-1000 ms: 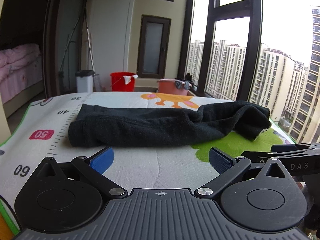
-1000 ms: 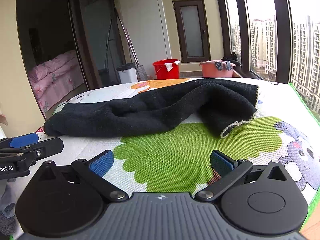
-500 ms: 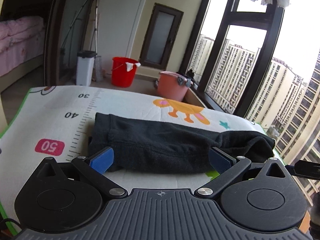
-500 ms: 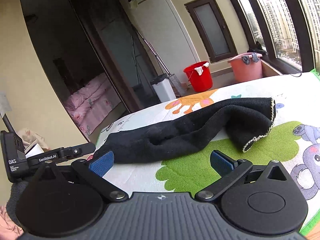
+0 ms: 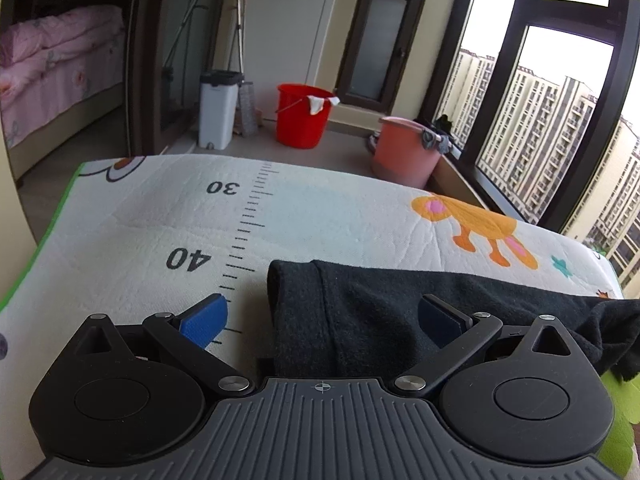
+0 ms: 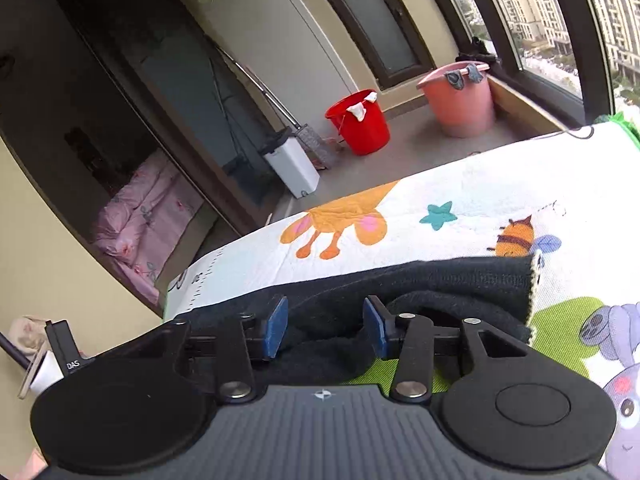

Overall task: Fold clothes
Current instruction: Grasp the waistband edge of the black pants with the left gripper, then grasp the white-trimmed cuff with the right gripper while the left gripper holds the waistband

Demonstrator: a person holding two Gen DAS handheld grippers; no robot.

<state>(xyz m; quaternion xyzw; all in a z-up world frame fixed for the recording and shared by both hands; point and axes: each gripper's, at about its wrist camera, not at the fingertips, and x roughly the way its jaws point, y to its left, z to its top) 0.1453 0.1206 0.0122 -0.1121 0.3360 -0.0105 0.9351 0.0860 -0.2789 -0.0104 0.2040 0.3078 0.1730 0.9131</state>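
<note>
A black knit garment (image 5: pixel 372 312) lies in a long roll across the printed play mat (image 5: pixel 132 236). My left gripper (image 5: pixel 320 318) is open over the garment's left end, with the cloth edge between its blue pads. In the right wrist view the garment (image 6: pixel 460 284) shows its right end with a pale trimmed edge. My right gripper (image 6: pixel 326 330) is partly closed, its blue pads on either side of a ridge of the black cloth, with a gap still showing.
The mat covers a raised surface with a ruler print and cartoon animals. Beyond its far edge stand a red bucket (image 5: pixel 304 116), a pink tub (image 5: pixel 404 152) and a white bin (image 5: pixel 218 110). Windows run along the right. The other gripper's body (image 6: pixel 60 354) shows at left.
Both grippers have moved forward and down onto the garment. The left now straddles its left end; the right's jaws have narrowed around the cloth near its right end.
</note>
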